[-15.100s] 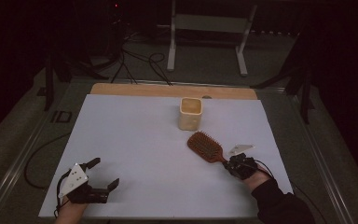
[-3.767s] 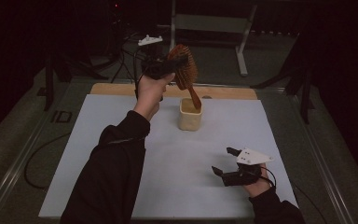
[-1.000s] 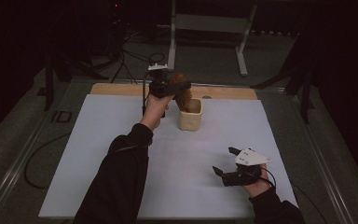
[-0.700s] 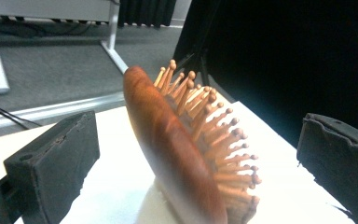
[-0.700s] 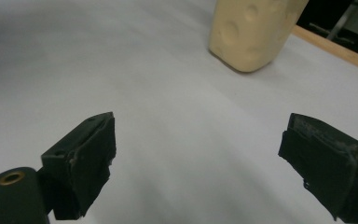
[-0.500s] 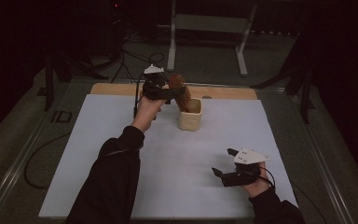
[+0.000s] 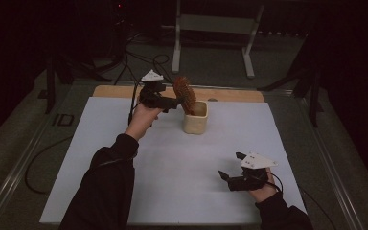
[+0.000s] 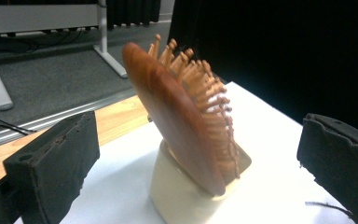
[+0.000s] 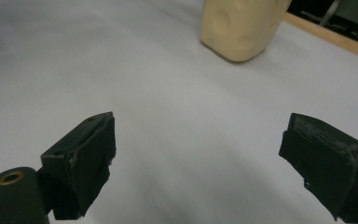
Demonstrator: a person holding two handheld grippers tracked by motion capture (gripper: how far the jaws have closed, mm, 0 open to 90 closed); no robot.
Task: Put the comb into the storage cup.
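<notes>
Left gripper view looks past two rough black foam jaws spread wide, with nothing between them; the left gripper (image 7: 170,103) hangs just beside the cup (image 8: 186,198), touching neither it nor the hairbrush (image 8: 177,112). That brush stands handle-down in the cup, leaning, its oval head well above the rim. Its back is smooth, glossy reddish-brown wood; pale wooden pins with rounded tips bristle from the other face. The cup is cream-coloured, matte, with softly dimpled walls. Well apart from the cup, the right gripper (image 7: 235,167) rests on the white table sheet (image 7: 172,163), jaws wide and empty.
</notes>
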